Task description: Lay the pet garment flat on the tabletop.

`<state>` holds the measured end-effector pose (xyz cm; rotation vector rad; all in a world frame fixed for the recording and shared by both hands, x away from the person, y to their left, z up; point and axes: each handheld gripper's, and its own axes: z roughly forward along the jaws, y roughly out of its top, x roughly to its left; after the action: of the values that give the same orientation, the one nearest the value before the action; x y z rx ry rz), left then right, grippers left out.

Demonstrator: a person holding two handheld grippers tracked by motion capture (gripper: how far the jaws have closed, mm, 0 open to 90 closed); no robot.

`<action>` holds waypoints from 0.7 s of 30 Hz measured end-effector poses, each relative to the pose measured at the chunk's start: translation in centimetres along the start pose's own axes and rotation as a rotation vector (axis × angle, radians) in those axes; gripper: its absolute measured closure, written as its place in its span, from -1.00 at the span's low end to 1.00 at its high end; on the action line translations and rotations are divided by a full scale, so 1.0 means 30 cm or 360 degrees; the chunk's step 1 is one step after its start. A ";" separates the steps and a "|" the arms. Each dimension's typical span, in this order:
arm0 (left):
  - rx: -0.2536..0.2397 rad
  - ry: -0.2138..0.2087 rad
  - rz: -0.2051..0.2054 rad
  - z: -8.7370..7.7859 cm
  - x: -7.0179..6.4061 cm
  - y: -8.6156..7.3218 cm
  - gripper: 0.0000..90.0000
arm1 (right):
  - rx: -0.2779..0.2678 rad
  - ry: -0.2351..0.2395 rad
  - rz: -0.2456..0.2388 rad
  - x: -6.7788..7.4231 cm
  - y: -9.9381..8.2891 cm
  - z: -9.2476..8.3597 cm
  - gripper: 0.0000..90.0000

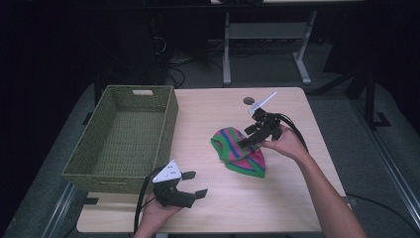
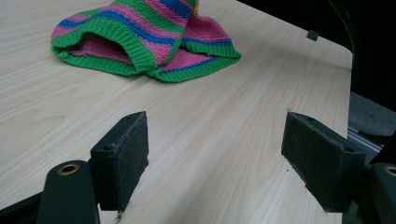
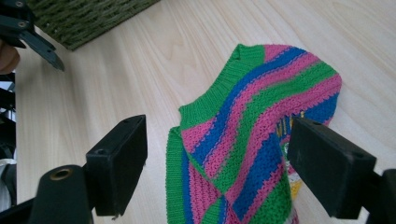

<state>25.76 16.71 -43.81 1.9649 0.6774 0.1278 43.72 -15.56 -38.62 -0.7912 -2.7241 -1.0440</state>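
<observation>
Nearest the high camera, the left gripper (image 1: 193, 183) hovers with jaws apart beside one woven basket (image 1: 94, 153). One striped knit sweater (image 1: 237, 151) lies mid-table under the right gripper (image 1: 247, 136), whose jaws are also spread. That gripper's own view adds yellow lettering (image 3: 286, 128) on the knit.

Both grippers were black. The left gripper (image 1: 194, 184), at the lower middle of the high view, carried a pale grey three-cornered plate (image 1: 167, 172) with small dark dots, and black cables (image 1: 140, 203) trailed from it. The right gripper (image 1: 249, 136), right of centre, bore a similar plate (image 1: 262, 102) and thick black cables (image 1: 296, 130). Each jaw had a fuzzy dark pad (image 2: 133, 149) and a brass-ringed hole (image 2: 68, 169). The forearms were bare, without sleeves.
</observation>
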 end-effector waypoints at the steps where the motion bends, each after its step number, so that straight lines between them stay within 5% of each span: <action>1: 0.0002 -0.0002 -0.0002 0.001 -0.001 0.000 -0.50 | 0.0002 -0.0002 -0.0007 -0.004 0.000 0.006 -0.56; 21: 0.0017 -0.0015 0.0009 0.003 0.003 0.001 -0.50 | 0.0168 -0.0130 0.0002 -0.054 0.000 0.121 -0.48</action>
<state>25.88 16.68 -43.84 1.9766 0.6682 0.1186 45.38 -13.90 -41.83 -0.8358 -2.8188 -0.8777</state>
